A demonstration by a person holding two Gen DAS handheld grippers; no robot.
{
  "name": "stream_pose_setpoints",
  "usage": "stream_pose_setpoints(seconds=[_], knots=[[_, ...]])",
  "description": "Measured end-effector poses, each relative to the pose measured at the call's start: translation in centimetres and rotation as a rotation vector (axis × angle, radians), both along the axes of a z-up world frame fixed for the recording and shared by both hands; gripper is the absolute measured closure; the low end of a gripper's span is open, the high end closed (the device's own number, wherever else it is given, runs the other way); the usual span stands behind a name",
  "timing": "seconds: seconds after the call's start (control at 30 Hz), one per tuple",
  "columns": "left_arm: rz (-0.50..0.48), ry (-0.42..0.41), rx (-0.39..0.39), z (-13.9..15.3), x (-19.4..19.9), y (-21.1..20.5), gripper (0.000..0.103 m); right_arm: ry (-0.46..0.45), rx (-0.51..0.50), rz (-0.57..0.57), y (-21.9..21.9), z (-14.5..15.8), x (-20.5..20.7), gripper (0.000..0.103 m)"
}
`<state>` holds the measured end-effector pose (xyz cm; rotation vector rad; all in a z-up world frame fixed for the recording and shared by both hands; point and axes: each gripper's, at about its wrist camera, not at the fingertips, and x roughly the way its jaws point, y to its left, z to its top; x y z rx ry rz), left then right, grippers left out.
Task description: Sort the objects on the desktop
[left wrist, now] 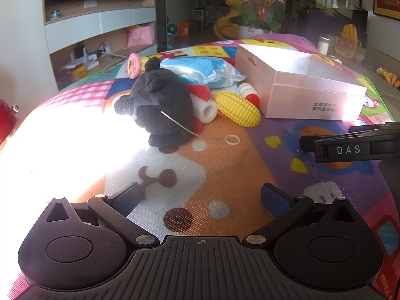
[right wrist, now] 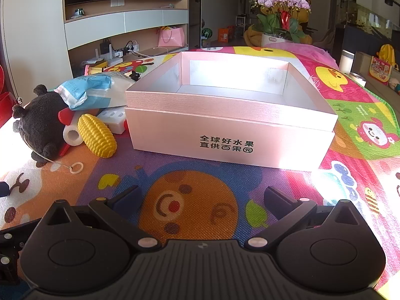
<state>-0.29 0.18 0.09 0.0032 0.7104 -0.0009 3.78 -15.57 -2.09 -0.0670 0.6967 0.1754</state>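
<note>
Nearest lens: left gripper point(left wrist: 200, 195), jaws spread wide, nothing btwn pads, hovering over patterned play mat point(left wrist: 225, 165). Right gripper point(right wrist: 200, 197) likewise fully spread, empty, aimed at pink box point(right wrist: 230, 140). Box lidless, interior bare, sitting on mat. Toy pile just left of box: black plush point(left wrist: 157, 105) w/ pull string and white ring point(left wrist: 232, 140); yellow toy corn point(left wrist: 236, 108) beside white roll point(left wrist: 206, 111); blue-white packet point(left wrist: 200, 70) behind, leaning toward box corner. Purple orchid pot point(right wrist: 280, 20) far bkgd.
</note>
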Motion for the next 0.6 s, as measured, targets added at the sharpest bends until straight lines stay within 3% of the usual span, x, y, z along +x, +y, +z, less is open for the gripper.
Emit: stream_pose_setpoints(seconds=[0.6], knots=[[0.0, -0.004, 0.005, -0.02, -0.08, -0.12, 0.0, -0.001, 0.0, 0.0, -0.02, -0.02, 0.0, 0.0]])
